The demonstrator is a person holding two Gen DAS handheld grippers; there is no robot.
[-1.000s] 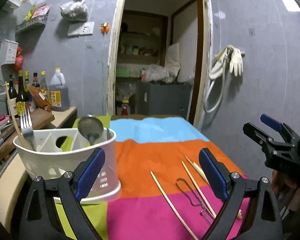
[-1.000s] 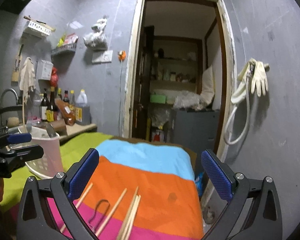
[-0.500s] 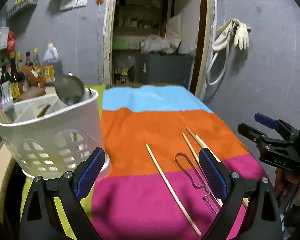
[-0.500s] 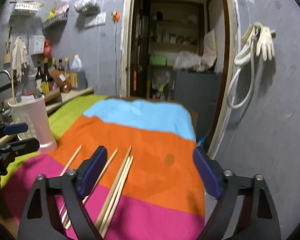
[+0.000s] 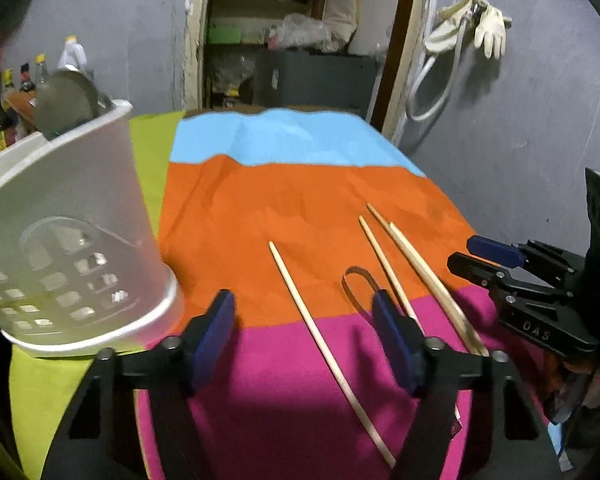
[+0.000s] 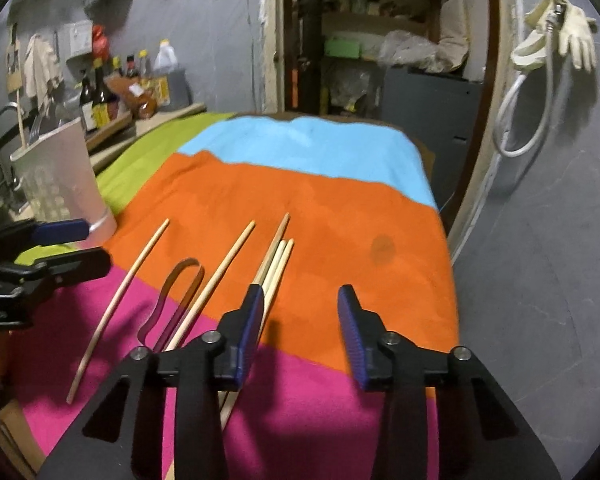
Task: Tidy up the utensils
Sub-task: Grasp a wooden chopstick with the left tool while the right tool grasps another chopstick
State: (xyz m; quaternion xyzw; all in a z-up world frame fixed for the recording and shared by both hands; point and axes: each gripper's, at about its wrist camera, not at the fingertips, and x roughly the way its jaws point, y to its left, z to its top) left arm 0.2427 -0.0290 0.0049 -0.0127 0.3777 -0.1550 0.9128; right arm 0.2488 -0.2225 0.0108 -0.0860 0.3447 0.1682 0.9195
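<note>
Several wooden chopsticks [image 5: 316, 328] [image 6: 276, 268] lie on the striped cloth, with a metal wire utensil [image 5: 358, 290] [image 6: 176, 296] among them. A white slotted utensil holder [image 5: 66, 232] [image 6: 62, 184] stands at the left, with a ladle [image 5: 66, 100] in it. My left gripper [image 5: 306, 334] is open and low over the single chopstick and the wire utensil. My right gripper [image 6: 298, 320] is open and empty, its left finger over the bunched chopsticks. Each gripper shows in the other's view, the left gripper [image 6: 66, 246] and the right gripper [image 5: 488, 258].
The cloth [image 5: 300, 196] has blue, orange, magenta and green stripes. A grey wall with a hose and gloves [image 5: 472, 28] runs along the right. An open doorway [image 6: 380, 40] is behind the table. Bottles [image 6: 112, 92] stand on the counter at the left.
Both grippers have tilted down and dropped closer to the cloth and chopsticks. The jaws of both have narrowed but stay open.
</note>
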